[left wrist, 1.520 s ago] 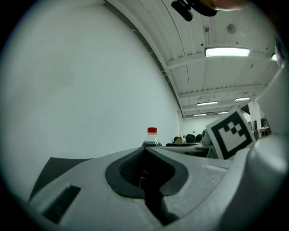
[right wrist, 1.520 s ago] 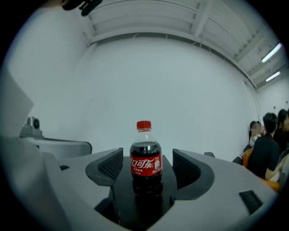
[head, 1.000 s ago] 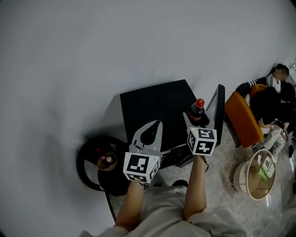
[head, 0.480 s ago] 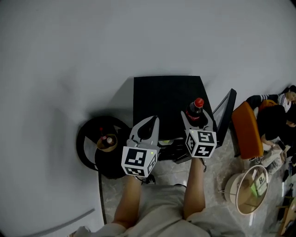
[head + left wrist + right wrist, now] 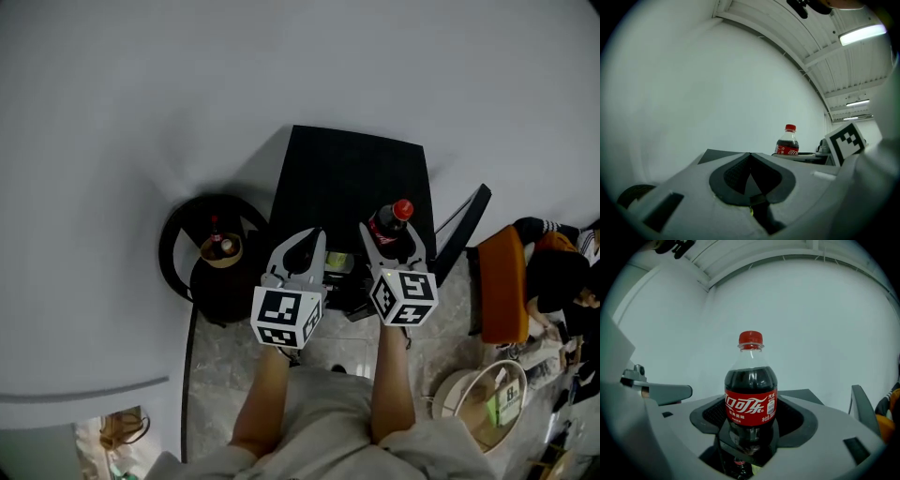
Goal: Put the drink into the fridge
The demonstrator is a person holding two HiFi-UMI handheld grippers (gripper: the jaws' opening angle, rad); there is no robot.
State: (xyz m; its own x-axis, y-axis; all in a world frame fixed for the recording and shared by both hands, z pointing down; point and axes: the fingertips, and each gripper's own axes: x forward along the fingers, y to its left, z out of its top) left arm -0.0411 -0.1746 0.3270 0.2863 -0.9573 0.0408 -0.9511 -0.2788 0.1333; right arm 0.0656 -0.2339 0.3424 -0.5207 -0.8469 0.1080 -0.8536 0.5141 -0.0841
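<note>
Currently the right gripper (image 5: 750, 430) has its fingers pinching the cola bottle (image 5: 751, 390) upright near the black fridge (image 5: 352, 178); the left gripper (image 5: 750, 159) is empty, fingers pressed together; best carry the bottle level and vertical round to the fridge's open side.

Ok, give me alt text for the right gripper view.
A clear plastic cola bottle with a red cap and red label stands upright, held between the grey jaws of the right gripper. Behind it is a plain white wall.
</note>
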